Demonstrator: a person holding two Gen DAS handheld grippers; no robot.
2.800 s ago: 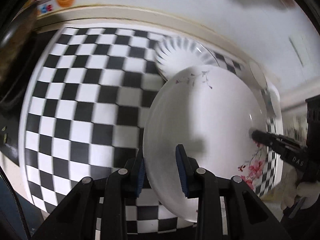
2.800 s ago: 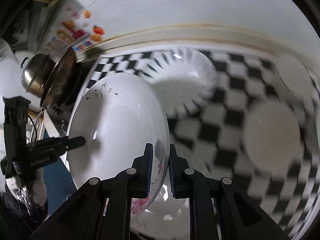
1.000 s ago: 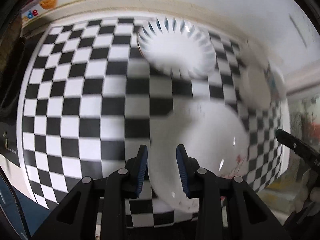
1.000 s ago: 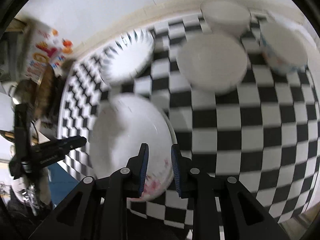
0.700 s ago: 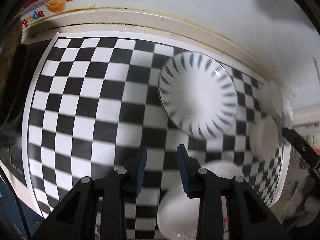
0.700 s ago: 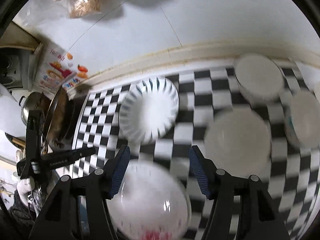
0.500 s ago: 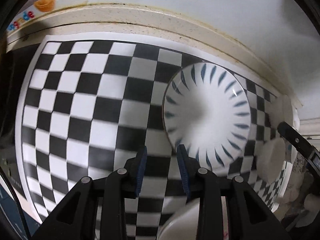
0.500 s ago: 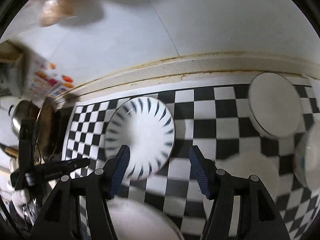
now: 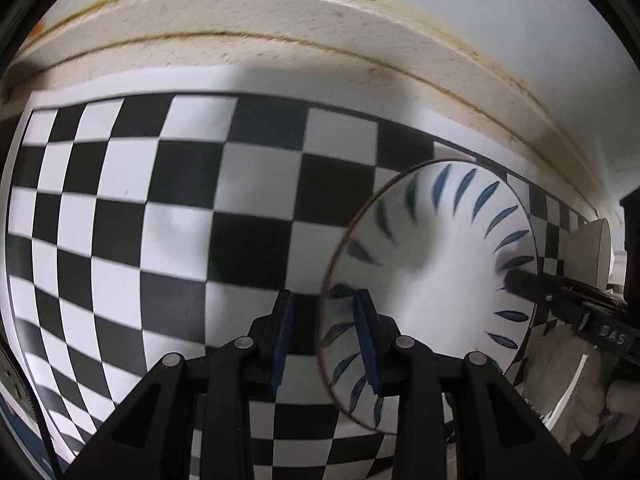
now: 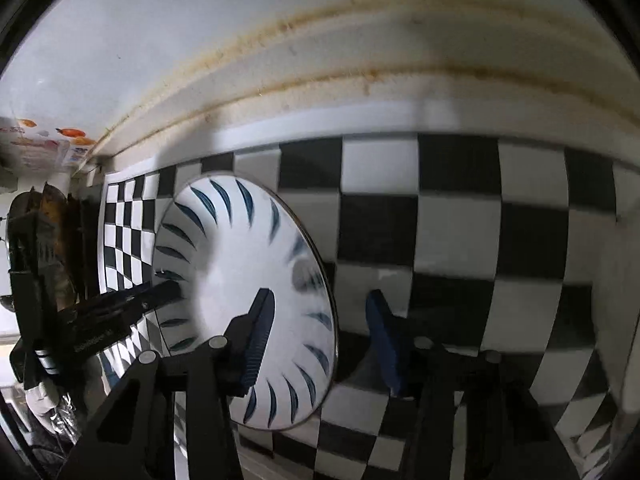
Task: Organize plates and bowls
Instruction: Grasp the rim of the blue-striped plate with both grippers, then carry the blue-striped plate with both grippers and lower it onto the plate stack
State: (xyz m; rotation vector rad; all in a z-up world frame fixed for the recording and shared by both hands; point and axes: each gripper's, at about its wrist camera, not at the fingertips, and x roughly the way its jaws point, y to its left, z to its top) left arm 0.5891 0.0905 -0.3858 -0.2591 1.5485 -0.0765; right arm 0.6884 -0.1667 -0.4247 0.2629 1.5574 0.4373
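Both wrist cams look steeply down on a checkered mat (image 9: 160, 240) w/ black-and-white squares, laid on a counter that runs up to a stained beige backsplash ledge (image 9: 320, 20). Task item: a white plate w/ blue leaf strokes (image 9: 440, 264) round its rim, lying flat on the mat near the back edge. Left gripper (image 9: 324, 336): jaws set narrow, straddling the plate's left rim; the outer blue pad sits over the mat, the inner one over the plate face; a gap shows on each side of the rim, so not clamped, nothing held. Right gripper (image 10: 320, 340): jaws closing but wide apart in the frame, the plate's right rim between them, one pad over the plate face, the other over the mat; pads not pressing on it. In the left cam the right gripper's fingertips (image 9: 516, 280) reach in over the plate's far rim. A second white dish (image 9: 592, 256) stands just past the plate at the right edge, blurred. Right cam far left: a dark pan (image 10: 52, 216) and a printed carton w/ fruit pics (image 10: 40, 144) by the wall.
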